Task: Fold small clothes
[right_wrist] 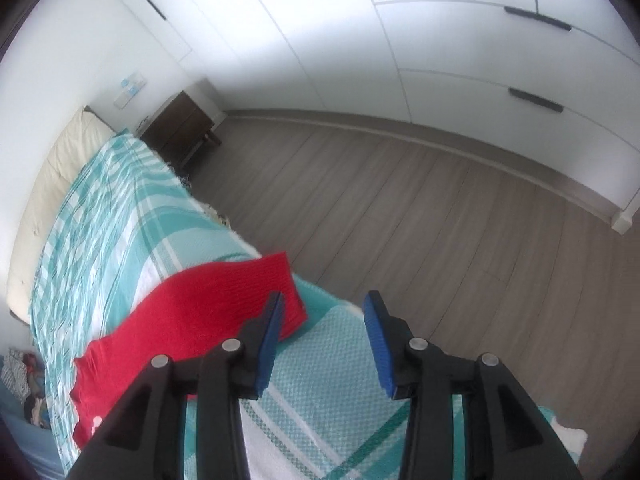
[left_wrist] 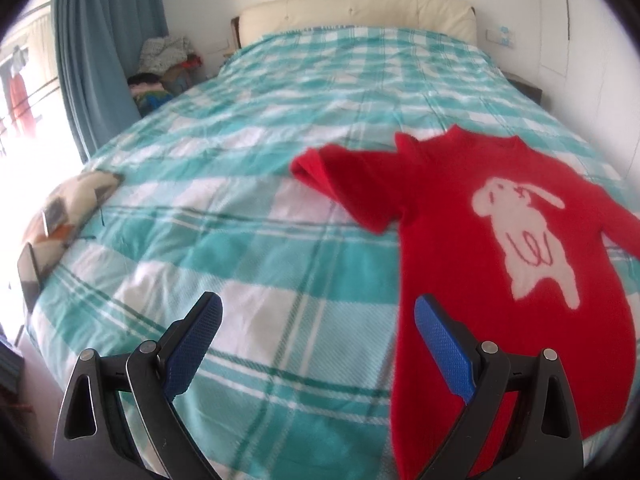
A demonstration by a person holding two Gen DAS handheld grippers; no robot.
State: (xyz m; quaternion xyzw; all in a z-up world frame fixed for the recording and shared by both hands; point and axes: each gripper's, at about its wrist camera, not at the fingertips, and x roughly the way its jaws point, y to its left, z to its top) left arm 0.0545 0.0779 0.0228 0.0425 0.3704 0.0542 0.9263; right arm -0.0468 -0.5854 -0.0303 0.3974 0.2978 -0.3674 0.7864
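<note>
Left wrist, plaid bedspread (left_wrist: 260, 240), blue curtain (left_wrist: 100, 40)

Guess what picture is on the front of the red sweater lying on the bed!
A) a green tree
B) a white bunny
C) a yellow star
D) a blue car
B. The left wrist view shows the red sweater spread flat on the checked bedspread with a white long-eared bunny knitted on its chest.
</note>
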